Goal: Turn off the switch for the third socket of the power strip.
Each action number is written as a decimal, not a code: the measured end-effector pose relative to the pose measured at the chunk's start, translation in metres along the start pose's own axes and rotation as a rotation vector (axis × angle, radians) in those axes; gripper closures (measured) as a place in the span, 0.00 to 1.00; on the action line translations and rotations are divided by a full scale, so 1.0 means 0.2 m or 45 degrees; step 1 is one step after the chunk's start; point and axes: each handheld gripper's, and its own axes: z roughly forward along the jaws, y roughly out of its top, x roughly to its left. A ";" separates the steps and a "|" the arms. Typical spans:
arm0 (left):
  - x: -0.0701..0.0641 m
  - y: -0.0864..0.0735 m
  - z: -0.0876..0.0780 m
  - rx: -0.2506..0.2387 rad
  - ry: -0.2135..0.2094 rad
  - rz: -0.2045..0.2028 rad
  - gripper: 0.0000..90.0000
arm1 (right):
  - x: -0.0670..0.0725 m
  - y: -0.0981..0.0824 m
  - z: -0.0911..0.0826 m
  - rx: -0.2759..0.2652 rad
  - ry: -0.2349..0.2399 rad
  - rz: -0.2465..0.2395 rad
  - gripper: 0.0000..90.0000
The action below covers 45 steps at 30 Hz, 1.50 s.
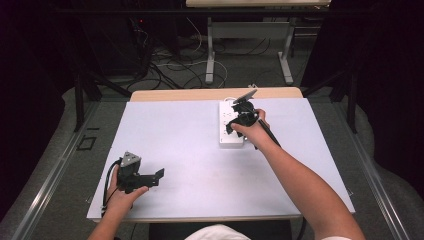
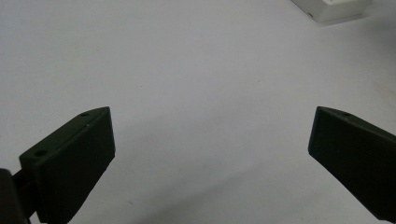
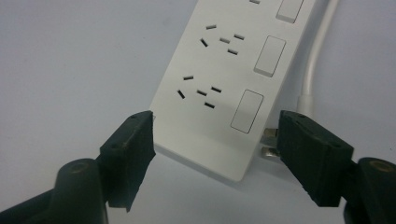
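A white power strip (image 1: pixel 228 125) lies on the white table, right of centre toward the back. In the right gripper view the power strip (image 3: pixel 224 79) shows several sockets, each with a switch. My right gripper (image 3: pixel 217 135) is open and straddles the strip's near end. Its left jaw is close to the strip's corner, and its right jaw stands clear beside a small metal piece (image 3: pixel 267 142). From above, the right gripper (image 1: pixel 239 120) hangs over the strip. My left gripper (image 1: pixel 159 176) rests open near the table's front left, with nothing between its jaws.
A white cable (image 3: pixel 317 56) runs along the strip's far side. A corner of the strip (image 2: pixel 334 7) shows in the left gripper view, where the left gripper (image 2: pixel 212 135) faces bare table (image 1: pixel 190 145). Beyond the table stand a desk frame (image 1: pixel 210 55) and floor cables.
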 end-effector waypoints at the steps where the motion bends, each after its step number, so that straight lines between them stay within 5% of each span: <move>1: 0.00 0.00 0.00 0.000 0.000 0.000 0.01 | 0.00 0.00 0.00 -0.001 -0.004 -0.010 0.27; 13: 0.00 0.00 0.00 -0.001 0.007 0.006 0.01 | 0.04 -0.04 -0.04 -0.031 -0.003 -0.089 0.14; 17: 0.00 0.00 0.00 -0.007 0.011 -0.003 0.01 | 0.04 -0.05 -0.07 0.012 -0.026 -0.114 0.08; 25: 0.00 0.00 -0.01 0.008 0.004 0.003 0.01 | 0.04 -0.09 -0.09 -0.027 0.024 -0.129 0.00; 45: 0.00 0.00 0.00 -0.005 0.011 0.002 0.01 | 0.03 -0.22 -0.20 -0.071 0.018 -0.258 0.00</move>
